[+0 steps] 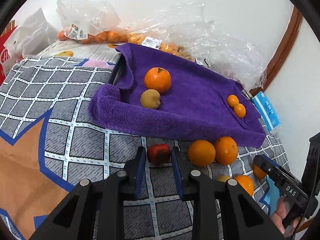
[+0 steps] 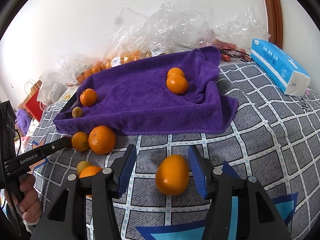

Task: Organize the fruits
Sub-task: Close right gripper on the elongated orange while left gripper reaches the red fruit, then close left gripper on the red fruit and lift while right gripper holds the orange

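We hold the left gripper with its blue ribbed fingers pressed against both sides of a small, squat red fruit with a dark bruised patch, which sits on the grey checked quilted bedspread. Our right gripper stands open: a smooth, glossy egg-shaped orange fruit lies between its fingers with clear gaps on either side, so nothing is gripped. Beyond both, a plush purple terry towel drapes over a shallow tray, its pile soft and ribbed at the folded rim. On it rest a round dimpled mandarin with a green stem, touching a dull olive-brown round fruit, and, well apart, two small oval kumquats touching each other. Two round oranges sit together just beside the towel's near edge. Crinkled clear plastic bags of fruit lie behind.
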### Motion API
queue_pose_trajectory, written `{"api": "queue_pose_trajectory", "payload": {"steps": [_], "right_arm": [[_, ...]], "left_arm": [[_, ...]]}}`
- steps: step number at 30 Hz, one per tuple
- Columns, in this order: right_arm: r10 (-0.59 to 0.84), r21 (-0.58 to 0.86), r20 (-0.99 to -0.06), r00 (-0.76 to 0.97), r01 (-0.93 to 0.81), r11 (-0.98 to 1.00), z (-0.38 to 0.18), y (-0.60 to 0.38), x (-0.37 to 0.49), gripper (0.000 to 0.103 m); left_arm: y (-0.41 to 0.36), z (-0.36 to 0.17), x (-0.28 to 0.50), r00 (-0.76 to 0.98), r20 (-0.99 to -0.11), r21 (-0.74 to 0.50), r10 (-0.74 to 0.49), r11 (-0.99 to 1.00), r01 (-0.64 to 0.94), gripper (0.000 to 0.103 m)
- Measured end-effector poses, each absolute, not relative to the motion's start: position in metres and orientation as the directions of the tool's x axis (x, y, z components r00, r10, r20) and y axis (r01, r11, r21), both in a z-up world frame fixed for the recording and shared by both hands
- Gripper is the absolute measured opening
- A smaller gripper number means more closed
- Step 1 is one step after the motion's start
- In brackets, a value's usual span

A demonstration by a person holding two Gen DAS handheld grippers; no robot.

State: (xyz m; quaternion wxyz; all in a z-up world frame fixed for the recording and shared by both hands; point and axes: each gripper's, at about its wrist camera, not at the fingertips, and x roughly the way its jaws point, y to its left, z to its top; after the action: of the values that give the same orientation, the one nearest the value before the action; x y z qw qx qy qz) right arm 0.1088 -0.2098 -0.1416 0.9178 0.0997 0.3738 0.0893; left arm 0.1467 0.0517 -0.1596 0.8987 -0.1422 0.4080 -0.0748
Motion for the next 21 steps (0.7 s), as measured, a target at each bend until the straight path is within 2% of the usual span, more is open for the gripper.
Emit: {"api": "queue_pose_trajectory", "payload": {"steps": [8, 12, 21], "right_arm": [[0.165, 0.159, -0.712, 0.683, -0.073, 0.985, -0.146, -0.201, 0.105, 0.053], [0.131, 0.104, -0.729, 0.672, -0.08, 0.991, -0.148, -0.193, 0.104, 0.033], [0.116, 0.086, -0.73, 0.673, -0.078, 0.993, -0.147, -0.19, 0.105, 0.033]], "left_arm": [[0.056, -0.159, 0.146, 0.659, -0.705, -0.342, -0.262, 0.94, 0.009, 0.025], [0.056, -0.159, 0.145, 0.665, -0.699, -0.344, -0.263, 0.939, 0.011, 0.025], [0.055, -0.161, 0.146, 0.651, -0.707, -0.351, -0.276, 0.936, 0.016, 0.025]]}}
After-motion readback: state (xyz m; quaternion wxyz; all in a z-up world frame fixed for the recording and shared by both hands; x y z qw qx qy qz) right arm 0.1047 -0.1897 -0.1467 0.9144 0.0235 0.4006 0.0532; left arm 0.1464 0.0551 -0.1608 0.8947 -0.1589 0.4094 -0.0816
